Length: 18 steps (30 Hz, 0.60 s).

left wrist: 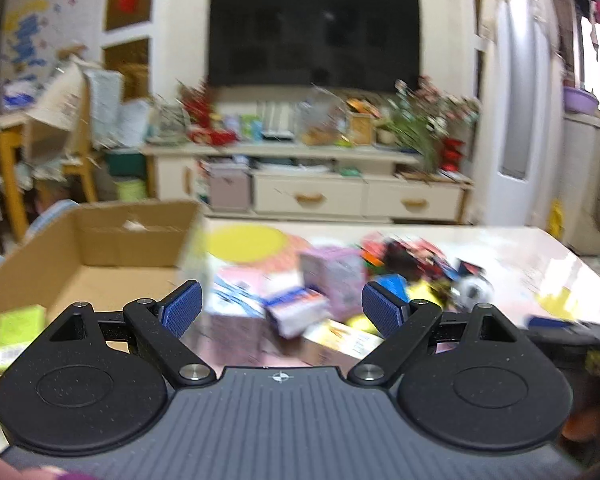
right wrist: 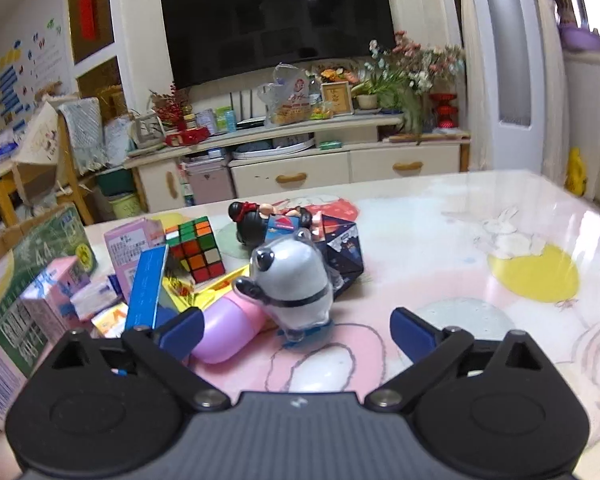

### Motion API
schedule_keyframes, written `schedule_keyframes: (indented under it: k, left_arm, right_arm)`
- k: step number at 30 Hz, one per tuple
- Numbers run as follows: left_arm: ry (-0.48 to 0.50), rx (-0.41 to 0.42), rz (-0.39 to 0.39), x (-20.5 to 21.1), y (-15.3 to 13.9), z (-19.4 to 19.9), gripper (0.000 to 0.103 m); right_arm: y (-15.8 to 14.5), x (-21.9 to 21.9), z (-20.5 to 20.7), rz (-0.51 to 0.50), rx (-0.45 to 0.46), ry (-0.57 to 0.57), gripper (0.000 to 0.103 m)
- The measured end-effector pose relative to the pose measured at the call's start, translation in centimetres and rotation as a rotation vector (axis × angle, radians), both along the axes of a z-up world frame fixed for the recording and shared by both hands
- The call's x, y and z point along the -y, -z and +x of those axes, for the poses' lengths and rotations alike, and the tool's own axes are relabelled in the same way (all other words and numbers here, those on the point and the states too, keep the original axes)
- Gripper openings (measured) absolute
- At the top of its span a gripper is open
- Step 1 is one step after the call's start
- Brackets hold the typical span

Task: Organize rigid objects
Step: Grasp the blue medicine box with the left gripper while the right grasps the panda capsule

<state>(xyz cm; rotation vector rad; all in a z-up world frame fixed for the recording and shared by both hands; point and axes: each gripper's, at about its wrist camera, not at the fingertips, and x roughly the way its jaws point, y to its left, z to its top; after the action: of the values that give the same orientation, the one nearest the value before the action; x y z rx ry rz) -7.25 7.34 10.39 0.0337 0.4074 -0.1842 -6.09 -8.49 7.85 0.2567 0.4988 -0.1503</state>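
Observation:
In the left wrist view my left gripper (left wrist: 282,310) is open and empty above a blurred pile of small boxes (left wrist: 296,312) on the table. An open cardboard box (left wrist: 100,256) stands at its left with a green packet (left wrist: 16,336) inside. In the right wrist view my right gripper (right wrist: 298,328) is open and empty, just short of a grey panda figure (right wrist: 290,284). A pink-purple capsule case (right wrist: 228,330) lies beside the panda. A Rubik's cube (right wrist: 196,248), a dark folding cube (right wrist: 340,252), a black-haired doll (right wrist: 252,224) and a blue box (right wrist: 146,288) sit behind.
Pink and green cartons (right wrist: 28,292) crowd the left of the table. The glossy tabletop (right wrist: 500,248) with rabbit print stretches right to its edge. A TV cabinet (right wrist: 300,168) and dark television (right wrist: 276,20) stand beyond the table.

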Motion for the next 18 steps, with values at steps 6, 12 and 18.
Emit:
schedule_keyframes:
  k: [6,12,18]
  left_arm:
    - [0.105,-0.04,0.041,2.3,1.1,0.0,0.103]
    - [0.182,-0.105,0.097,5.3,2.8,1.7,0.103]
    - [0.219,-0.167,0.138,8.0,4.3,3.5,0.102]
  right_arm:
    - [0.3,1.3,1.4,0.087,-0.015,-0.047,0.102]
    - [0.7,2.8,2.5,0.182,-0.032,-0.072,0.102]
    - [0.8,5.0,3.1,0.314,-0.017,-0.103,0.102]
